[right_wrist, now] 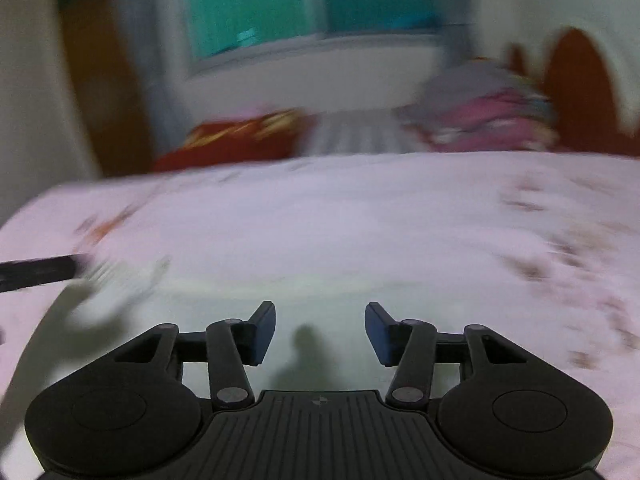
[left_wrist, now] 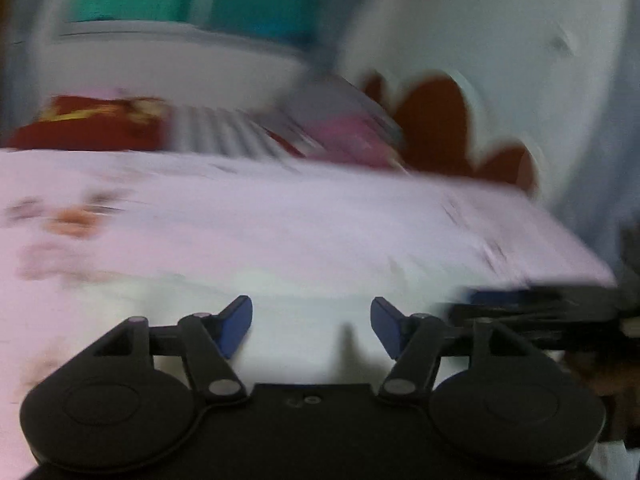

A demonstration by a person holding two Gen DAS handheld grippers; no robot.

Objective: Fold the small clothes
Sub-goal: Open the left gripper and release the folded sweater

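You were looking at a bed covered by a pale pink sheet with faint brown and orange prints. A flat, whitish piece of cloth lay on the sheet at its near edge. At the far end a dark red cushion with yellow markings rested to the left, and a blurred heap of grey and pink clothes sat to the right.

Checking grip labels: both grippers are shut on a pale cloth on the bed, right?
Not quite. Both wrist views show the left gripper and right gripper open, holding nothing. The pale cloth does lie on the bed beneath them.
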